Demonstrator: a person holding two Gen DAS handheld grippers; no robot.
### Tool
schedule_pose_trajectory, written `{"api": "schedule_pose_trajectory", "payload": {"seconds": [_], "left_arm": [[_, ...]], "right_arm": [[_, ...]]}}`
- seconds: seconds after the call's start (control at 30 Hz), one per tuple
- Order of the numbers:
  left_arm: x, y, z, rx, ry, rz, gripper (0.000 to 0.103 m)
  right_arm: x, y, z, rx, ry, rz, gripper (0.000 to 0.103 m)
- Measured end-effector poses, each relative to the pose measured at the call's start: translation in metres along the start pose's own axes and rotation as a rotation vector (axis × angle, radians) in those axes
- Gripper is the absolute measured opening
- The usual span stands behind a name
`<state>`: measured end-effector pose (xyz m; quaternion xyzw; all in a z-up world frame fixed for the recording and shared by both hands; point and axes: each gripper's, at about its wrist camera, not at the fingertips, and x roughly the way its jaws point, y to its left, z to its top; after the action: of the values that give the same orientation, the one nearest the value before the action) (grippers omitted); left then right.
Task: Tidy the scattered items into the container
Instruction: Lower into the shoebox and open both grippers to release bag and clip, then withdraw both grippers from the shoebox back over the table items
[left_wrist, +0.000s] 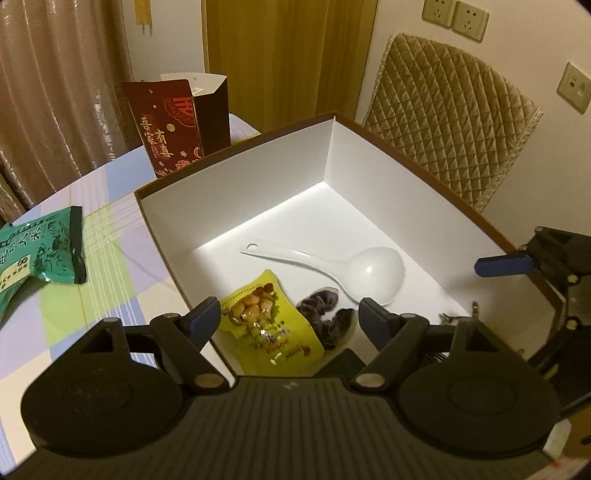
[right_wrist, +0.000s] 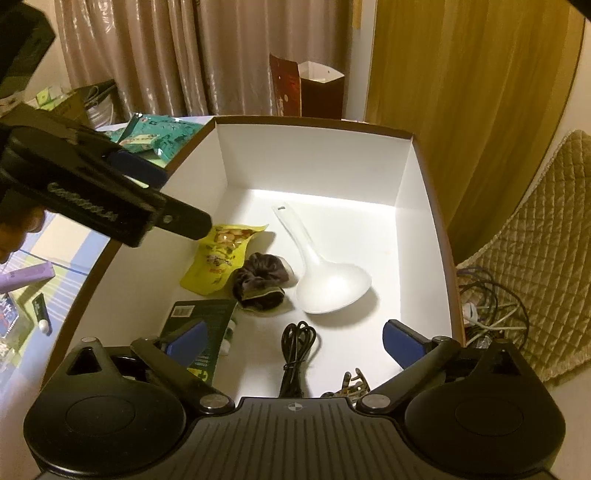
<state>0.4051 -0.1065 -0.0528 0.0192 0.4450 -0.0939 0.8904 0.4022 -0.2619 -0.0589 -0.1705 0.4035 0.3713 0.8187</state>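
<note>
The white cardboard box (right_wrist: 314, 162) sits open on the checked tablecloth (left_wrist: 110, 258), already holding a white rice spoon (right_wrist: 325, 273), a yellow snack packet (right_wrist: 218, 254), a dark scrunchie (right_wrist: 262, 284) and a black cable (right_wrist: 295, 354). My left gripper (left_wrist: 290, 317) and right gripper (right_wrist: 295, 339) hover above it, fingers spread and empty — probably just after letting go. A green rice packet (left_wrist: 40, 251) lies outside — likely next.
</note>
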Motion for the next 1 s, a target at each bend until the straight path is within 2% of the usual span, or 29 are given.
{"api": "schedule_pose_trajectory", "payload": {"seconds": [0.6,1.0], "left_arm": [[-0.065,-0.010,-0.027,-0.048,-0.054,0.036,0.083],[-0.115,-0.011,-0.062,-0.086,-0.080,0.043,0.085]], "right_arm": [[-0.032,0.012,-0.008,0.034,-0.035,-0.017,0.101],[-0.065,0.039,-0.020,0.086,-0.085,-0.041,0.101]]}}
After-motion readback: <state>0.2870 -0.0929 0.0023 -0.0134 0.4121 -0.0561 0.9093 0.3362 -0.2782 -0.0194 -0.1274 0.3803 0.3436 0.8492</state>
